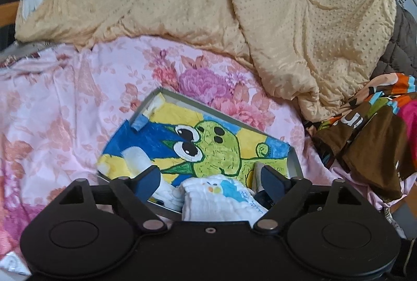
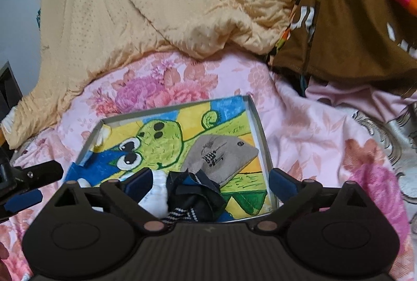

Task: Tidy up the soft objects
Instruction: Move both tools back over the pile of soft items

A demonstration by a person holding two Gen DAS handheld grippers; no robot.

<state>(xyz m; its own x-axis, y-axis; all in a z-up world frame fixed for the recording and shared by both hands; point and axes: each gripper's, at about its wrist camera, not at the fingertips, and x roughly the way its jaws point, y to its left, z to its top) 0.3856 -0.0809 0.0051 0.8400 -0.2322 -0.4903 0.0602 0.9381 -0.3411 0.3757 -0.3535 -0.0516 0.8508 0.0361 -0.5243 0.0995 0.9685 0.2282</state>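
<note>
Left wrist view: left gripper [image 1: 211,176] with fingers spread wide, nothing pinched. A folded white cloth [image 1: 221,196] with a small blue print lies between them, untouched by the pads, at the near edge of the shallow grey tray [image 1: 172,94]. The tray is lined with a frog-print towel [image 1: 208,148] and sits on the pink floral bedsheet [image 1: 65,111]. A cream quilt [image 1: 260,7] is heaped behind.

Right wrist view: right gripper [image 2: 211,180] fingers also wide apart, gripping nothing. Below them in the tray: dark striped fabric [image 2: 192,195], a white cloth beside it on the left, a grey sock [image 2: 221,153] beyond. Brown patterned garment [image 2: 351,33] at upper right.
</note>
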